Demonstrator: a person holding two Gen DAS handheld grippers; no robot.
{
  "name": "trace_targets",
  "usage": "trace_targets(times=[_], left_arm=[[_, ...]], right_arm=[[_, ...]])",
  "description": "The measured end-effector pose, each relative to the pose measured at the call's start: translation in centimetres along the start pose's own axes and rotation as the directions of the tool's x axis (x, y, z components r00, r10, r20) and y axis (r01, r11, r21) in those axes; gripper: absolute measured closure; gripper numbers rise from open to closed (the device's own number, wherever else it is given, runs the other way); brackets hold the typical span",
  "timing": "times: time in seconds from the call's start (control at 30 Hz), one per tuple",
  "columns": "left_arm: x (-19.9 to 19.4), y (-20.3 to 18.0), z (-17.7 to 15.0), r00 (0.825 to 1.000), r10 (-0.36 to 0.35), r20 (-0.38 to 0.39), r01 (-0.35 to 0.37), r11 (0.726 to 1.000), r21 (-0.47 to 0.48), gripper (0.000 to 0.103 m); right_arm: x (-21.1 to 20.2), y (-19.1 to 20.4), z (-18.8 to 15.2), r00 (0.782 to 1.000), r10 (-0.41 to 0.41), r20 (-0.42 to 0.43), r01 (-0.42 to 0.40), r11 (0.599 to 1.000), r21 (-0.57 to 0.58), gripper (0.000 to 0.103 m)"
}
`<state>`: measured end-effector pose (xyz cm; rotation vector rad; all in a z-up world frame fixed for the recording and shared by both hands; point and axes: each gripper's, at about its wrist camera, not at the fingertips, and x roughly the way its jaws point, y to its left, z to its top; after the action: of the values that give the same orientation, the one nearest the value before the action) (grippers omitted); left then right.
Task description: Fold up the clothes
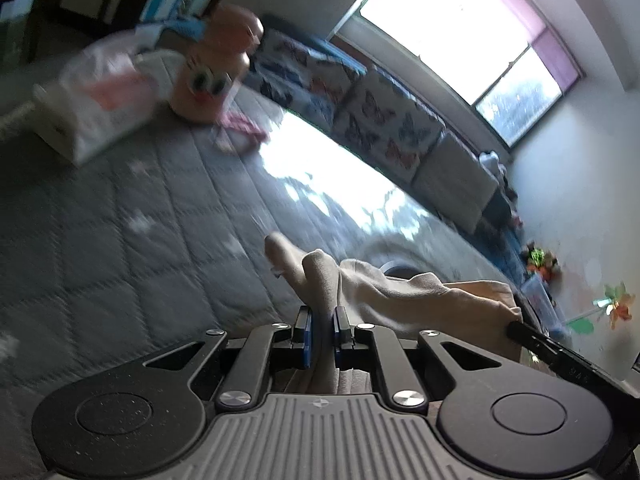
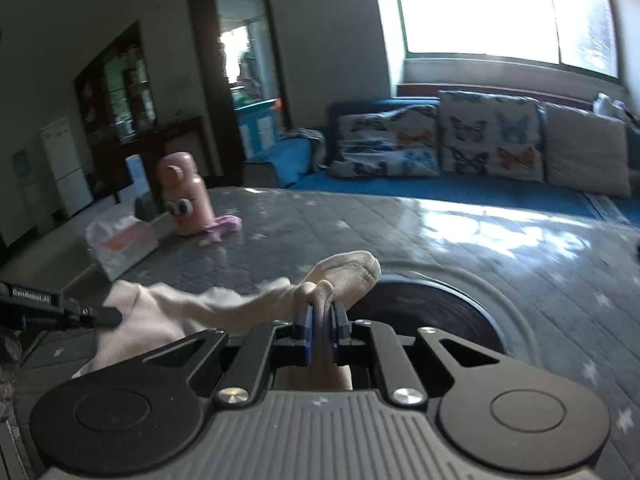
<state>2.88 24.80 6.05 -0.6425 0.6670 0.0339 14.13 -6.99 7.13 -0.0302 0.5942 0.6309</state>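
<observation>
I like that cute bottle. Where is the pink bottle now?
The pink bottle stands far left on the grey quilted table, beside a white bag.

Bright window (image 2: 500,12), blue sofa (image 2: 460,190) (butterfly cushions (image 2: 488,136)), dark doorway (image 2: 240,72).

Each hand-held gripper is matte black. The left hand-held gripper (image 1: 322,322) has two short black fingers faced with blue pads (image 1: 307,336), driven by flat link bars pinned with silver screws (image 1: 234,399). At 7 and 5 o'clock sit round black housings; at 6 o'clock lies a ribbed grey plate (image 1: 320,436). The right hand-held gripper (image 2: 321,320) is built alike. At 9 o'clock in its view the other unit bears white lettering (image 2: 31,298).
</observation>
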Motion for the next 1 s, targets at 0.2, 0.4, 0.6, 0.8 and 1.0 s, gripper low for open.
trace_targets(times=[0.2, 0.4, 0.6, 0.8, 1.0], left_arm=[[-3.1, 1.7, 1.3, 0.996, 0.061, 0.067, -0.060, 0.998, -0.020, 0.092], [-5.2, 3.8, 2.1, 0.986, 0.123, 0.110, -0.117, 0.992, -0.055, 0.092], [-5.5, 5.4, 1.8, 0.982, 0.162, 0.100, -0.154, 0.985, -0.083, 0.092], [-4.4, 6.7, 1.2, 0.979, 0.195, 0.057, -0.189, 0.977, -0.096, 0.091], [-3.9, 7.0, 1.1, 0.970, 0.237, 0.046, -0.233, 0.969, -0.082, 0.083]], right_arm=[[2.5, 3.4, 1.6, 0.996, 0.086, 0.006, -0.086, 0.996, -0.035, 0.095], [4.3, 6.1, 2.6, 0.987, 0.160, 0.005, -0.159, 0.985, -0.071, 0.095], [6.5, 7.4, 2.5, 0.983, 0.179, -0.029, -0.181, 0.980, -0.081, 0.095], [8.4, 7.6, 1.5, 0.984, 0.152, -0.089, -0.160, 0.983, -0.089, 0.095], [9.2, 7.6, 1.0, 0.988, 0.107, -0.112, -0.120, 0.986, -0.114, 0.092]])
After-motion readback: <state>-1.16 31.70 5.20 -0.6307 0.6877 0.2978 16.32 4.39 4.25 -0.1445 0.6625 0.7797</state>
